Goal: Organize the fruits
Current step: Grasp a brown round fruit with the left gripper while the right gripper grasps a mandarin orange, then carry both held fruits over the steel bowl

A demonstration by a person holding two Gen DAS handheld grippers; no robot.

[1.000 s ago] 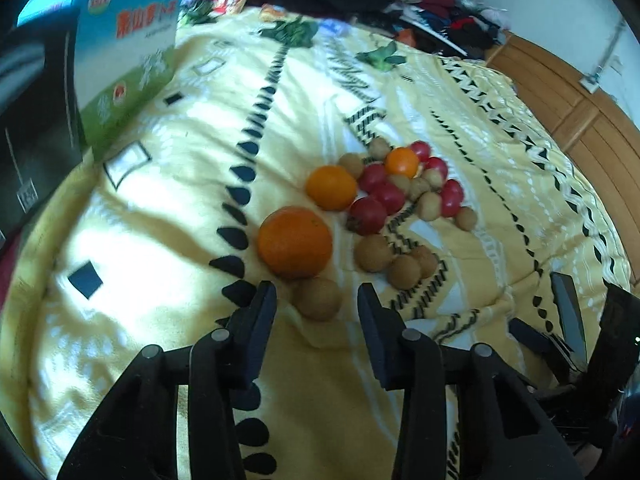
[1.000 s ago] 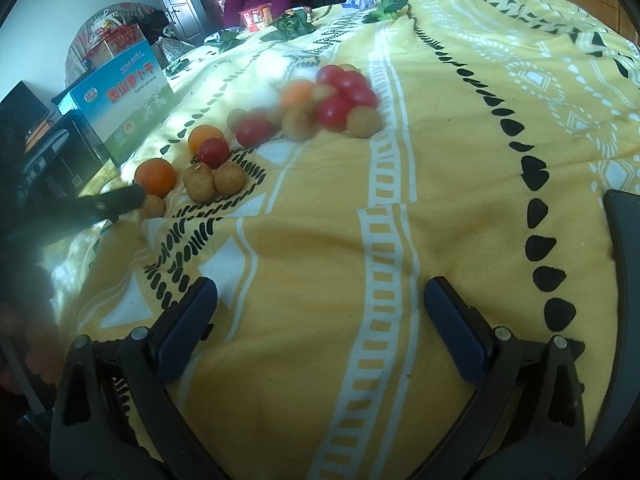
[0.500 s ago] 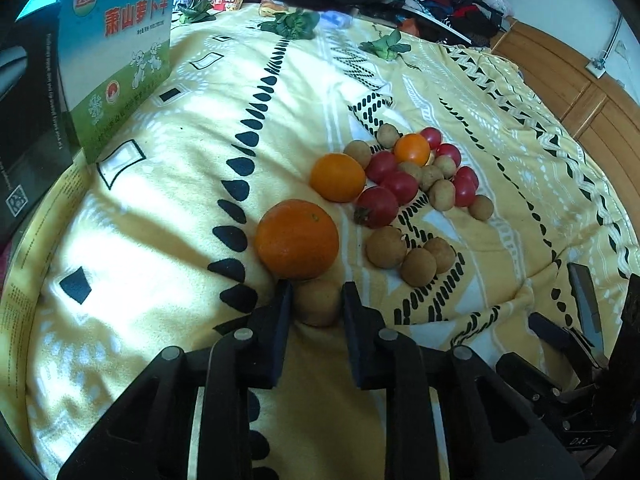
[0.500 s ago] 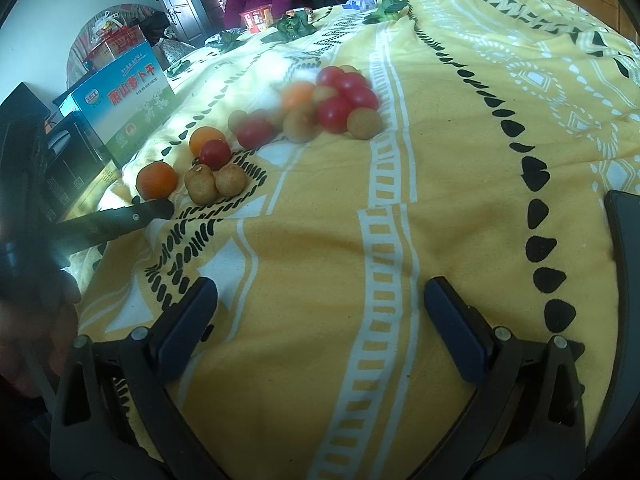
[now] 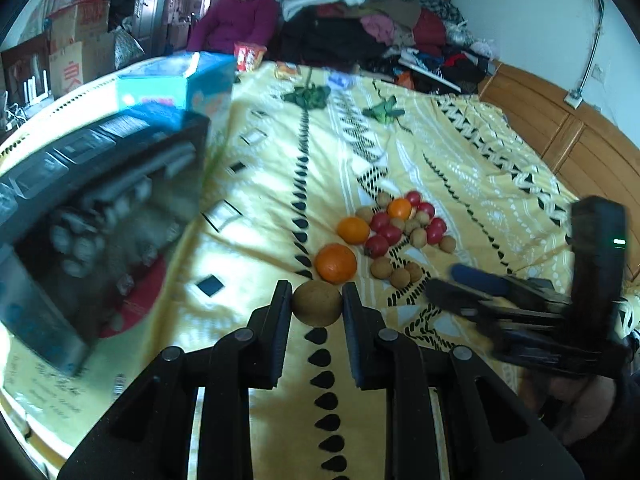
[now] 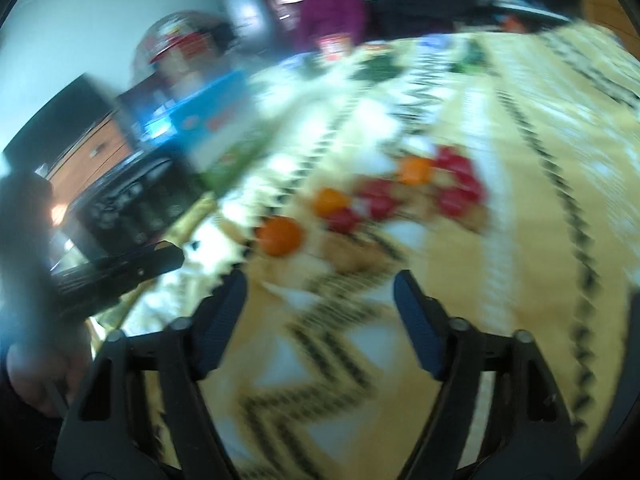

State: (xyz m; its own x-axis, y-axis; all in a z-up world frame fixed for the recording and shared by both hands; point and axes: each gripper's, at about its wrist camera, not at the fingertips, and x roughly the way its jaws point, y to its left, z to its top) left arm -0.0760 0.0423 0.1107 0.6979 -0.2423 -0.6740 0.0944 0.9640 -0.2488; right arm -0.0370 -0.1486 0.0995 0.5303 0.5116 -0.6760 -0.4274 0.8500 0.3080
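My left gripper is shut on a brown kiwi and holds it above the yellow bedspread. Beyond it lie a large orange, a smaller orange, several red tomatoes and several small brown fruits in a loose pile. My right gripper is open and empty; its view is blurred, with the large orange and the pile ahead. The right gripper also shows at the right of the left wrist view.
A black box and a blue-green carton stand at the left of the bed. A person in purple sits at the back beside piled clothes. A wooden bed frame runs along the right.
The left gripper closed on the kiwi and lifted it, tilting the view upward. The right gripper moved quickly towards the fruit pile, blurring its view.
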